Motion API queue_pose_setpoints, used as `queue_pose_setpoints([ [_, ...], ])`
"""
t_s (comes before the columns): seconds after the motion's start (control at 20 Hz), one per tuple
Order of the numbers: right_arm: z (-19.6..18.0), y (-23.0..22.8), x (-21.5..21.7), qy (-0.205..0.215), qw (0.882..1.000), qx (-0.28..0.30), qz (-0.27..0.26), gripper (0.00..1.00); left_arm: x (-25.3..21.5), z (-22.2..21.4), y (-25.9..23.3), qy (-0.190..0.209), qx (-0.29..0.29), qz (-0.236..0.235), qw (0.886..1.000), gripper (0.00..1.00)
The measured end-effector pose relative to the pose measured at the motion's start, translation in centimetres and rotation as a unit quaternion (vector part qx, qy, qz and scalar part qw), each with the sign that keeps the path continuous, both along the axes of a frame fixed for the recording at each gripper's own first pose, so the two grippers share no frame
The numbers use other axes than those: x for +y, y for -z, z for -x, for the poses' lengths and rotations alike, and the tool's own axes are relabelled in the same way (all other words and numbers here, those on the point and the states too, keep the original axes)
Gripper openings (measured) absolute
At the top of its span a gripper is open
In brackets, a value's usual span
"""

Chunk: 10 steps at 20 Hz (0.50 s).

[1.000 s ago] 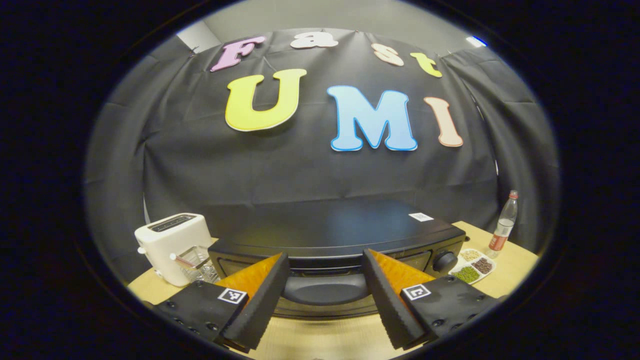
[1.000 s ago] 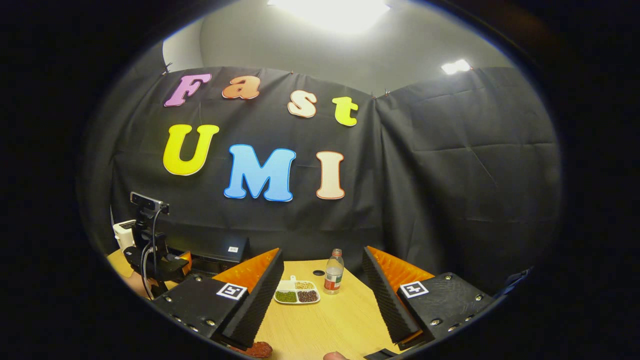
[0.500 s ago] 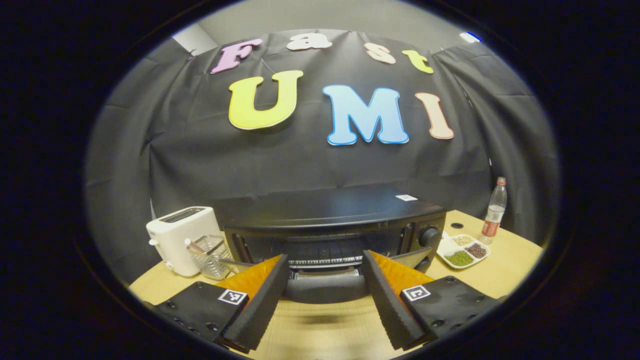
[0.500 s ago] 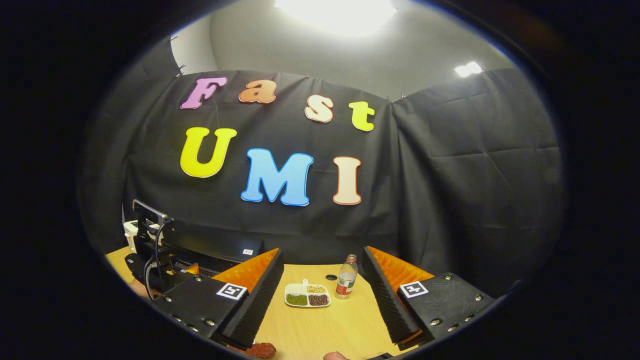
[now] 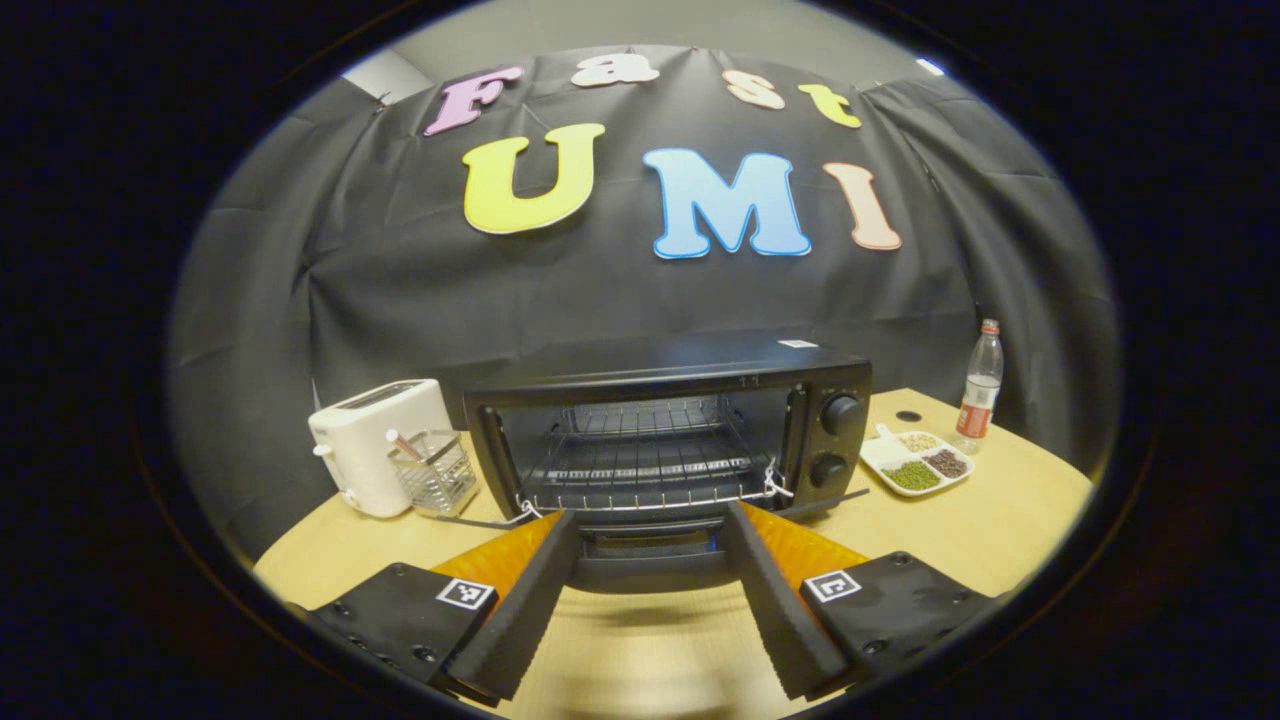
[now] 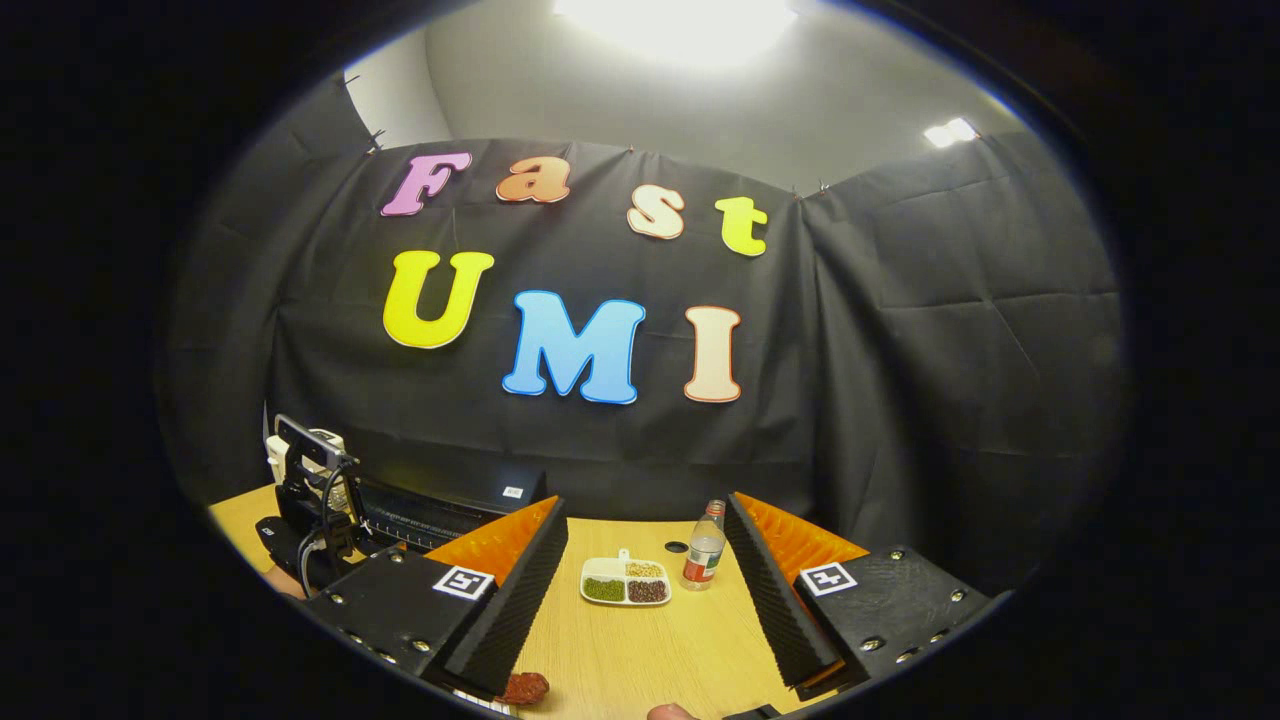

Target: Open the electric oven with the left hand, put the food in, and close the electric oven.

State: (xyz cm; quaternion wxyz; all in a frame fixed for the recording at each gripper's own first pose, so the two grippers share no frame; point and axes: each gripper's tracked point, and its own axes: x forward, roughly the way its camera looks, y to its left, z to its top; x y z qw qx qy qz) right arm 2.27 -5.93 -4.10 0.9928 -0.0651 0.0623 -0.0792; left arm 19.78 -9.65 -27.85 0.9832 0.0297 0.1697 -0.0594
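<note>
Smooth wooden bench [image 5: 980, 520], black cloth wall, boxy black oven [image 5: 670, 435] wide open, wire rack [image 5: 640, 465], both left hand-held gripper [image 5: 648, 640] and right hand-held gripper [image 6: 640, 625] released, ridged pads.

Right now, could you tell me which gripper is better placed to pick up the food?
Right gripper: open, with the reddish food just below its fingertips. The left gripper straddles the oven door handle.

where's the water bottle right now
In the left gripper view the water bottle stands upright on the table's far right, just beyond the divided snack dish beside the oven.
</note>
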Motion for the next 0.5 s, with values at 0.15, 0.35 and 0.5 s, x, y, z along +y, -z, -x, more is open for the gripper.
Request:
queue_pose_setpoints([
  [0.15,0.8,0.5,-0.4,-0.008,1.0,0.011,0.003,0.95,0.0,1.2,1.2,-0.009,0.007,-0.001,1.0,1.0],
  [0.35,1.8,1.2,-0.8,-0.022,0.999,0.025,0.005,0.95,0.0,2.2,2.3,-0.025,0.013,0.01,1.0,0.91],
  [0.5,2.4,1.7,-0.8,-0.035,0.999,0.032,-0.001,0.95,0.1,3.0,3.3,-0.037,0.02,0.007,0.999,0.91],
])
